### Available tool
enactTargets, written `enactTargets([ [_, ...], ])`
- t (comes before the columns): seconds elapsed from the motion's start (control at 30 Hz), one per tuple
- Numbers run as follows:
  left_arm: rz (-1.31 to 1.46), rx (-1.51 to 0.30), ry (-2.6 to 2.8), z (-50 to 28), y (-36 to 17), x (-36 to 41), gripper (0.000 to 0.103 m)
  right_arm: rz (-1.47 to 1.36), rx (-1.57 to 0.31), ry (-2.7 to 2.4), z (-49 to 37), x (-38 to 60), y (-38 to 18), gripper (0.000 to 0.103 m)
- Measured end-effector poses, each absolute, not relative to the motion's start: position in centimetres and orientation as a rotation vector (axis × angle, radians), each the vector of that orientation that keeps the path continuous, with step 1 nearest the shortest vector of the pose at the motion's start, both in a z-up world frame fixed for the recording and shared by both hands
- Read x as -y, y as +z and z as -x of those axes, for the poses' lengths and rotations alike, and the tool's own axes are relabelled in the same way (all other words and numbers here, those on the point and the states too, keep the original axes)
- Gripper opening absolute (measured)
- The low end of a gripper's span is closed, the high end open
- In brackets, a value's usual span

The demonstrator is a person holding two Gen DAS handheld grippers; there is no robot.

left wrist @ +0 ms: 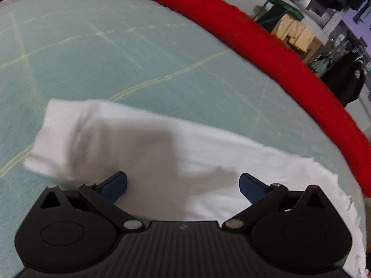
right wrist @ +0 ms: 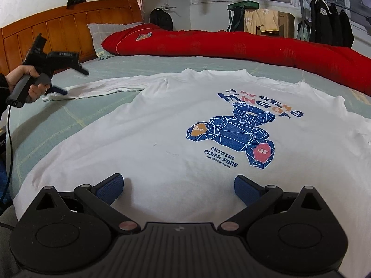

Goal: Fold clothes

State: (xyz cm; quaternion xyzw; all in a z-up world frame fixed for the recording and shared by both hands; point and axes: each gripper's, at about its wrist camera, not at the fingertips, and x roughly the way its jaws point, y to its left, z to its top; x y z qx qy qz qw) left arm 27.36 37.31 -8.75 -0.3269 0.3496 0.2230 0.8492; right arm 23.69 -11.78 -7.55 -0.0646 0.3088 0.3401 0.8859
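Note:
A white long-sleeved T-shirt (right wrist: 150,134) with a blue bear print (right wrist: 238,134) lies flat, print up, on the pale green bed sheet (right wrist: 69,120). My right gripper (right wrist: 178,183) hovers open over the shirt's near hem with nothing between its fingers. One sleeve (right wrist: 104,86) stretches out to the left. A hand (right wrist: 27,81) holds my left gripper (right wrist: 69,81) just above that sleeve's cuff. In the left wrist view the left gripper (left wrist: 183,183) is open above the blurred sleeve (left wrist: 116,139), and the cloth is not pinched.
A long red duvet (right wrist: 231,44) lies along the far side of the bed. At the head are a wooden headboard (right wrist: 69,30) and a pillow (right wrist: 109,30). Beyond the bed stand a backpack (right wrist: 161,18), a cardboard box (right wrist: 285,23) and hanging dark jackets (right wrist: 329,23).

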Motion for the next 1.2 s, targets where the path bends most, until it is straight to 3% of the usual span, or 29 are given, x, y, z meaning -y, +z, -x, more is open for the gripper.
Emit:
enactTargets([
  [0.3,0.669,-0.698,0.483,-27.1,-6.8,-37.6,0.102,0.138,-0.639,0.707,-23.7,11.7,-7.7,0.103],
  [0.47,0.609,-0.772,0.505,-28.0,-9.0,-35.8,0.102,0.15,-0.638,0.702,-23.6,11.5,-7.7,0.103],
  [0.67,0.504,-0.824,0.515,-27.9,-6.9,-33.2,0.102,0.162,-0.638,0.699,-23.5,11.5,-7.6,0.103],
  [0.93,0.355,-0.842,0.196,-31.7,-1.2,-21.9,0.102,0.122,-0.645,0.712,-23.5,12.0,-7.2,0.103],
  [1.2,0.295,-0.974,-0.113,-37.0,-2.9,-10.1,0.102,0.11,-0.646,0.71,-23.6,12.3,-7.1,0.103],
])
